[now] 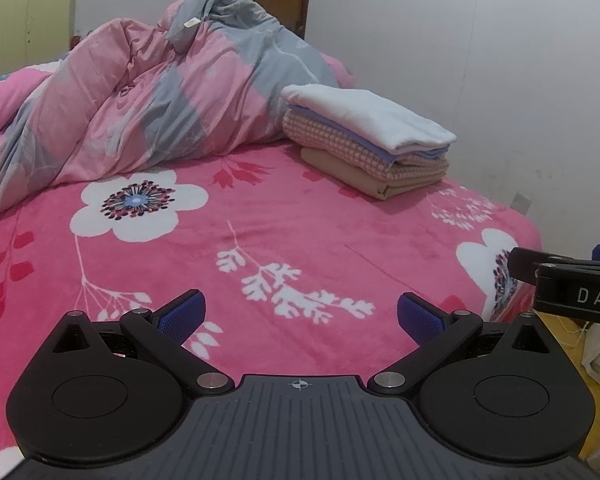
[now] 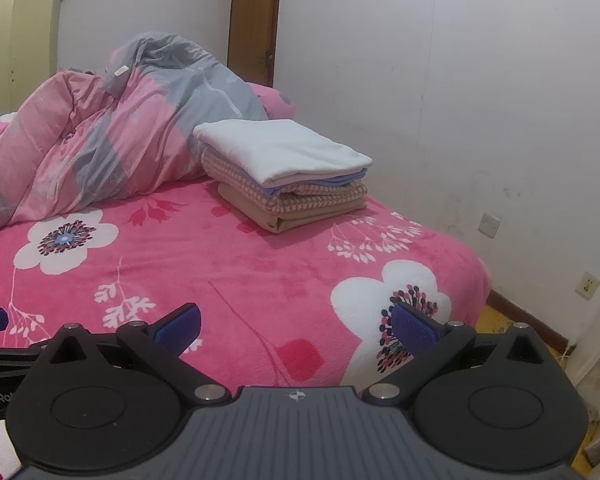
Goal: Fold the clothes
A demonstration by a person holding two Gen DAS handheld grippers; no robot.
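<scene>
A stack of folded clothes [image 1: 364,140] [image 2: 284,168] is seen on the far right part of the bed [image 1: 260,232] [image 2: 220,272], close to the wall [image 1: 480,60] — a white piece on top, then blue, checked and tan layers beneath. Just beside it, a pink-and-grey quilt [image 1: 140,92] [image 2: 112,128] is heaped. The left gripper [image 1: 300,314] and the right gripper [image 2: 296,322] are held above the flowered bedcover, well apart from the stack — the jaws of both are spread wide and nothing is held between them.
</scene>
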